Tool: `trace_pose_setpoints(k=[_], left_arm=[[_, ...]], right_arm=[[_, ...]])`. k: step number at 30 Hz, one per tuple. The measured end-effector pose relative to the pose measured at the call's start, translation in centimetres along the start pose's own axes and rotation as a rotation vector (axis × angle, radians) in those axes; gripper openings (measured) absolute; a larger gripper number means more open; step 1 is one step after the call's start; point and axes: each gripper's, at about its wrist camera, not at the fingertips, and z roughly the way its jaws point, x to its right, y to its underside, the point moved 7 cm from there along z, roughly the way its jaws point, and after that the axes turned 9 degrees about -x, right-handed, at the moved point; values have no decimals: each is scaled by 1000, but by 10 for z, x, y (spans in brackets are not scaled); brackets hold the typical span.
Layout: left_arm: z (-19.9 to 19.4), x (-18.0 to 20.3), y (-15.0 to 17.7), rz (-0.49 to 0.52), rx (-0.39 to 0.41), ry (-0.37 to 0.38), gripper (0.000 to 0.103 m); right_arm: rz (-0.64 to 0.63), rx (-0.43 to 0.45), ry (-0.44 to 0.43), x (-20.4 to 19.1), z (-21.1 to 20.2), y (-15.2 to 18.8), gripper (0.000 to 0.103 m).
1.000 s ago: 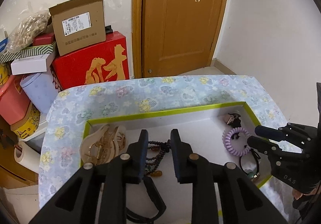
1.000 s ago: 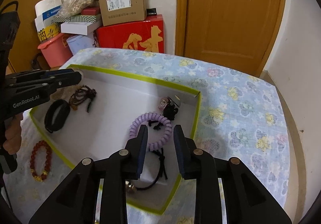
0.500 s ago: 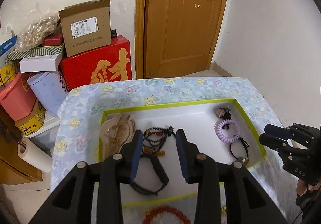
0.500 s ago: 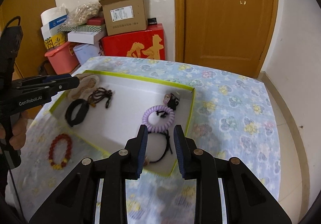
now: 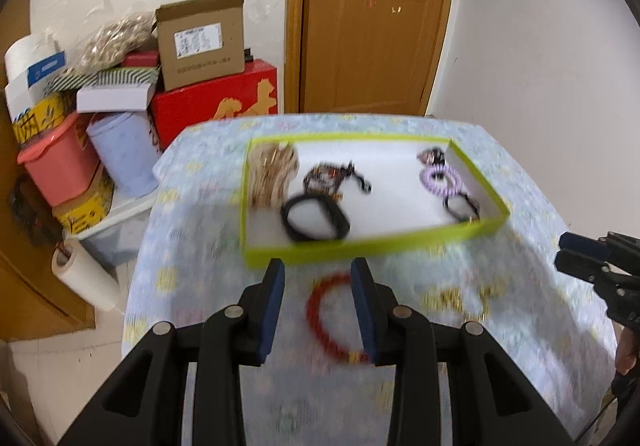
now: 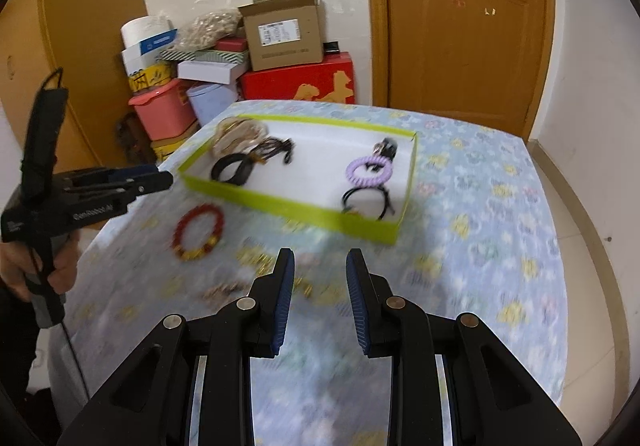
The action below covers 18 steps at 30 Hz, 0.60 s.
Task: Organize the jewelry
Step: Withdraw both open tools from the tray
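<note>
Red bracelet (image 5: 335, 320) on surface (image 6: 500, 230), outside tray (image 5: 372, 244), near its front wall. Black band (image 5: 314, 217), purple coil tie (image 5: 439, 179) inside tray. Left gripper (image 5: 318, 306) spread, empty, above bracelet. Right gripper (image 6: 320, 300) parted, empty, over blurred gold pieces (image 6: 260, 260).

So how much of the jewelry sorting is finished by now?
Partly done. The green-edged tray already holds a purple coil band, a black bracelet, dark beads and other pieces. Nothing is in hand: the left gripper and right gripper are both empty. Left to do: the red bead bracelet and some blurred gold pieces lie on the floral cloth outside the tray.
</note>
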Motion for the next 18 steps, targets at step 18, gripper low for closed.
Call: trace_pose_setpoints(k=[18], left_arm=[[-10,26,58,35,-5,53,36]], right_arm=[[15,-51,-56,-20,5,48,28]])
